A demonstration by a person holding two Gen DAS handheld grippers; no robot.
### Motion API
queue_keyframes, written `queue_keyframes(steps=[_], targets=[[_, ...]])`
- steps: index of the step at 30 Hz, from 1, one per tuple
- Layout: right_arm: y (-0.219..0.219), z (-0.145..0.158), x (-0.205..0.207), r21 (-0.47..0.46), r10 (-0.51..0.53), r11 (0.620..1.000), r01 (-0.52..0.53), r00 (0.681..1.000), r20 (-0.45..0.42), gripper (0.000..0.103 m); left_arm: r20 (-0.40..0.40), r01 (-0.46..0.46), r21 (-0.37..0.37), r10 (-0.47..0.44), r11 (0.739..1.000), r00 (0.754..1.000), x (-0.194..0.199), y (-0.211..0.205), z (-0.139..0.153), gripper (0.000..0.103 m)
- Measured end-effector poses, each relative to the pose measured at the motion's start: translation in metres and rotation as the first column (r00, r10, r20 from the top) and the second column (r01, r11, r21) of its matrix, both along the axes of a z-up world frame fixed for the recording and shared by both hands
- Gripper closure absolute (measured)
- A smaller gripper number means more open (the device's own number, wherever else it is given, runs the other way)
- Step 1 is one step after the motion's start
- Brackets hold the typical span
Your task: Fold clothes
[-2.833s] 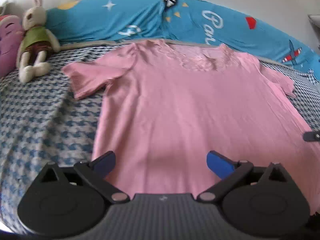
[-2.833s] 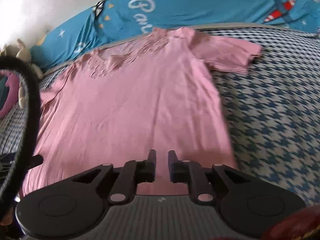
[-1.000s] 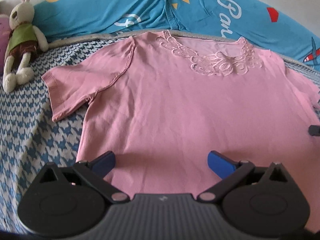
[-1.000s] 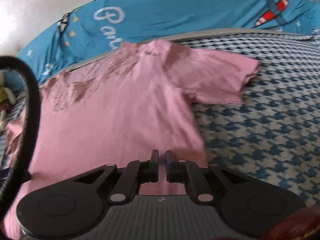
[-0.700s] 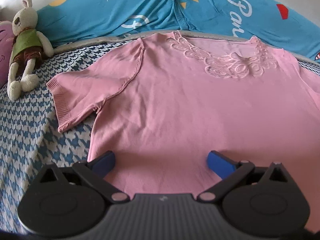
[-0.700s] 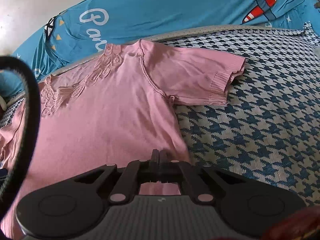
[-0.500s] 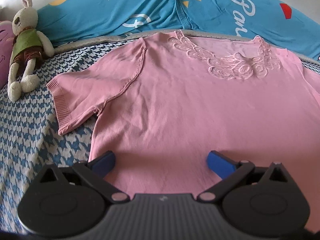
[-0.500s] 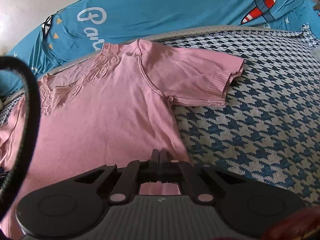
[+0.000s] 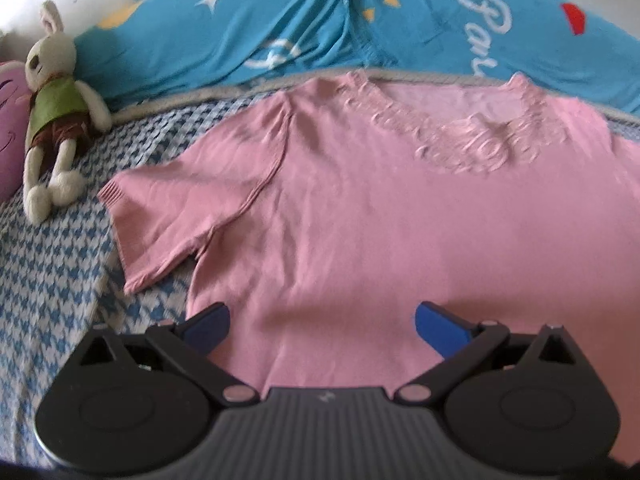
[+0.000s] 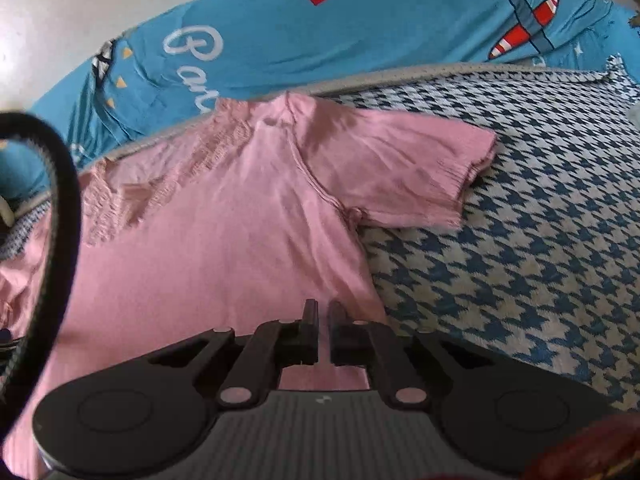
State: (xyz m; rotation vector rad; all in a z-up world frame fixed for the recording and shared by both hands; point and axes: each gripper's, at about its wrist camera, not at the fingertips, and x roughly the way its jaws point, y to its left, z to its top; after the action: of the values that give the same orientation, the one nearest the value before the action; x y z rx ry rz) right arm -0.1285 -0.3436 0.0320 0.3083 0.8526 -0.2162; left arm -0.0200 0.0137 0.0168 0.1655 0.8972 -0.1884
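Note:
A pink short-sleeved top with a lace neckline lies flat, face up, on a blue-and-white houndstooth bed cover. My left gripper is open wide and empty, hovering over the top's left side below the left sleeve. In the right wrist view the same top spreads to the left, with its right sleeve laid out. My right gripper hovers over the top's right side edge, its jaws nearly closed with a narrow gap, holding nothing.
A blue printed quilt runs along the far side of the bed. A stuffed rabbit lies at the far left beside a purple cushion. Bare houndstooth cover lies right of the top.
Both grippers moved forward up the top toward the sleeves. The right gripper's jaws were pressed together and have opened a small gap.

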Motion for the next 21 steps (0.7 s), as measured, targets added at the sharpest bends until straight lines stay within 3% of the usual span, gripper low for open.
queue_keyframes(steps=[16, 21], targets=[[0.009, -0.012, 0.040, 0.070, 0.009, 0.997, -0.009, 1.000, 0.000, 0.096, 0.000, -0.002, -0.013, 0.002, 1.000, 1.000, 0.038, -0.008, -0.008, 0.000], [0.000, -0.015, 0.040, 0.090, -0.008, 0.996, 0.009, 1.000, -0.005, 0.102, 0.007, 0.005, -0.029, -0.005, 1.000, 1.000, 0.046, -0.004, -0.012, 0.000]])
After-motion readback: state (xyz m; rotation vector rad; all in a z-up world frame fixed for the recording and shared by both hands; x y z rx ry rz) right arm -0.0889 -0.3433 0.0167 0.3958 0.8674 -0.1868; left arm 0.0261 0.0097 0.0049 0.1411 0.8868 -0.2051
